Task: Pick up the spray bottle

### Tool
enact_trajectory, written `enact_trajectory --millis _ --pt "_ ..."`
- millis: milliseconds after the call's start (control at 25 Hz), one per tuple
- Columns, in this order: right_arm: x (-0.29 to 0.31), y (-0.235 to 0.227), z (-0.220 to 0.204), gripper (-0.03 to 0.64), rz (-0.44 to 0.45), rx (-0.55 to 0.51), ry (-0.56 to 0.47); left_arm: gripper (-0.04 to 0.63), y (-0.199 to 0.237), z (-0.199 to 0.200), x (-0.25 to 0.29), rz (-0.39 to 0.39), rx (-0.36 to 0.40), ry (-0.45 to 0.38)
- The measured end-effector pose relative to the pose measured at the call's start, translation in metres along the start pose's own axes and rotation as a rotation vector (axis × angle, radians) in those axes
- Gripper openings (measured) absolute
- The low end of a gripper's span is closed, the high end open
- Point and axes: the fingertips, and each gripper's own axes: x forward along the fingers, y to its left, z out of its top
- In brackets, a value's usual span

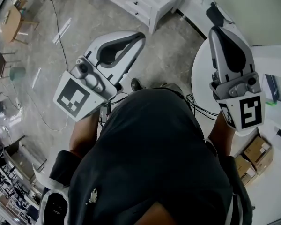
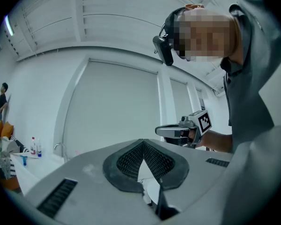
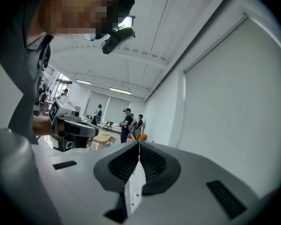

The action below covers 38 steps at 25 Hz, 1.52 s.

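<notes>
White-shelled left gripper (image 2: 143, 143) and right gripper (image 3: 139, 145) are both pressed together and empty, held level at the waist; I'd judge not yet at the target. No spray bottle clearly in view. Small bottles (image 2: 35, 146) sit on a counter (image 2: 33, 164) far left of the left gripper, too small to tell.

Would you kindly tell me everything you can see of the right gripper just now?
The right gripper has a pale grey, plastic-looking shell with dark ribbed pads at its jaws, which are shut together on nothing. A cube with black square markers sits at its rear. A hand holds it roughly level in the air; in the head view it shows above the edge of a round white table, touching nothing else.
</notes>
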Motion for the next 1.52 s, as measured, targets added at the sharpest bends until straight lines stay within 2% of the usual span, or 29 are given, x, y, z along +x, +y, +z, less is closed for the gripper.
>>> enact_trajectory --millis 200,520,800,1000,1120,1320,1400,1520 --pt "0.007 -0.012 -0.011 0.009 -0.001 0.009 0.026 0.006 0.015 -0.008 0.019 -0.021 -0.026 0.007" --pt "0.015 -0.082 -0.029 0.009 0.030 0.015 0.002 0.006 0.018 -0.017 0.084 0.003 -0.015 0.031" --pt "0.014 -0.117 -0.044 0.009 0.073 0.035 -0.014 0.006 0.014 -0.021 0.121 0.053 -0.007 0.041" --pt "0.026 -0.118 -0.050 0.009 0.142 0.029 -0.040 0.006 0.011 -0.024 0.124 0.132 -0.032 0.008" --pt "0.029 -0.118 -0.062 0.009 0.182 0.046 -0.034 0.006 0.004 -0.043 0.124 0.167 -0.051 0.030" --pt "0.031 -0.123 -0.051 0.009 0.142 0.055 -0.024 0.006 0.011 -0.051 0.122 0.125 -0.079 0.079" --pt "0.036 -0.129 -0.050 0.009 0.105 0.045 0.014 0.006 0.022 -0.045 0.126 0.084 -0.069 0.072" --pt "0.045 -0.123 -0.038 0.009 0.070 0.025 -0.011 0.006 0.033 -0.038 0.121 0.048 -0.066 0.053"
